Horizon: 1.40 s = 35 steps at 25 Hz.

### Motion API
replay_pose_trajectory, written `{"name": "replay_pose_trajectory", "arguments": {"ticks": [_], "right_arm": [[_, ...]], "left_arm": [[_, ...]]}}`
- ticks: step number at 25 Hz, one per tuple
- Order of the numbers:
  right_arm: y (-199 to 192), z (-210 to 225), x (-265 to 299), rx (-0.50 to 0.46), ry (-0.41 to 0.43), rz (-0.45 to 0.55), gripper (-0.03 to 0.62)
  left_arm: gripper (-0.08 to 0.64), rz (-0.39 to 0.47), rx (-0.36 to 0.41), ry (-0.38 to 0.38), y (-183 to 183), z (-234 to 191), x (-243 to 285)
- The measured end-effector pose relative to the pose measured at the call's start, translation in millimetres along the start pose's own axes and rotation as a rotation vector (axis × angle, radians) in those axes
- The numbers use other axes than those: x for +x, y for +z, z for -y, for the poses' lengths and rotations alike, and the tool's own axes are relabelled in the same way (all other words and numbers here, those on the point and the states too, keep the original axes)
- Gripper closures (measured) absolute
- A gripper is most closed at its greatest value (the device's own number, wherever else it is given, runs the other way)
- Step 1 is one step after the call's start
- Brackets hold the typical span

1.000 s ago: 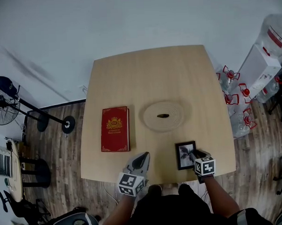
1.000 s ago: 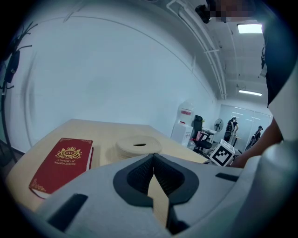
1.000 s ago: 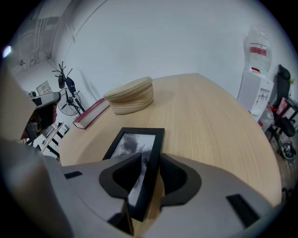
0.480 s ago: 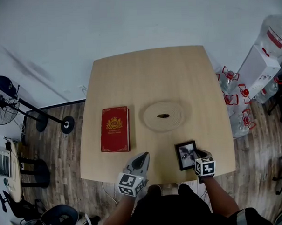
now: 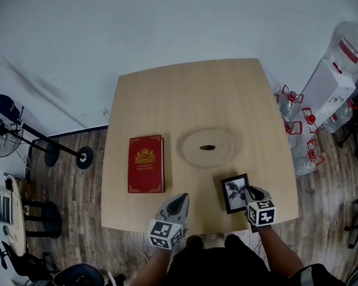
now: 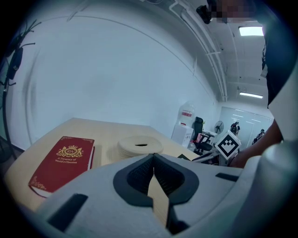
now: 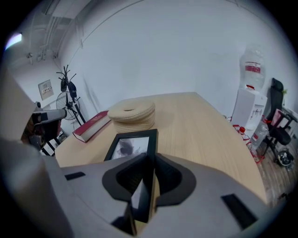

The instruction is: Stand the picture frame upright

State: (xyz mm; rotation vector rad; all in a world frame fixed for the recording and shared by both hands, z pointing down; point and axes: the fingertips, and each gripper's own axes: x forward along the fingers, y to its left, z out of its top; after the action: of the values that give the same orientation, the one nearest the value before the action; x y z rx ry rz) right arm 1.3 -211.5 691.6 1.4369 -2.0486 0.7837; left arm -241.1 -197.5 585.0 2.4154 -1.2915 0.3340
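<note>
Since a second earlier, you raised the frame (image 5: 235, 194) slightly, and it sat tilted near the table's (image 5: 189, 97) front right edge. Your right gripper (image 5: 248, 195) had just been closing its jaws, and they clamped the frame's right edge between them. Your left gripper (image 5: 182, 198) hung at the front edge, between the book (image 5: 146, 164) and the frame, jaws pressed together on nothing.

Light wooden table (image 5: 195, 103) with a red book (image 5: 145, 164) beside a round beige ring (image 5: 207, 147)
</note>
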Motion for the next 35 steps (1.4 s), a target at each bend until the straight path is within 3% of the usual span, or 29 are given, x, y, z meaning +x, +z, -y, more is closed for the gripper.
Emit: {"name": "replay_pose_trajectory", "arguments": {"ticks": [7,15,28,35], "right_arm": [[41,-26,7,0.012,0.045,0.104,0.526],[72,-52,31,0.035,0.062,0.155,0.526],[61,-66,73,0.047,-0.017,0.11,0.526],[61,-67,77,0.031,-0.07,0.119,0.526]], "left_arm": [[0.557,0.004,-0.002,0.017,1,-7,-5],[0.557,0.008,-0.006,0.046,0,-21,-18],[0.557,-0.014,-0.015,0.089,-9,-53,-38],[0.557,0.0,-0.009,0.053,-1,-54,-30]]}}
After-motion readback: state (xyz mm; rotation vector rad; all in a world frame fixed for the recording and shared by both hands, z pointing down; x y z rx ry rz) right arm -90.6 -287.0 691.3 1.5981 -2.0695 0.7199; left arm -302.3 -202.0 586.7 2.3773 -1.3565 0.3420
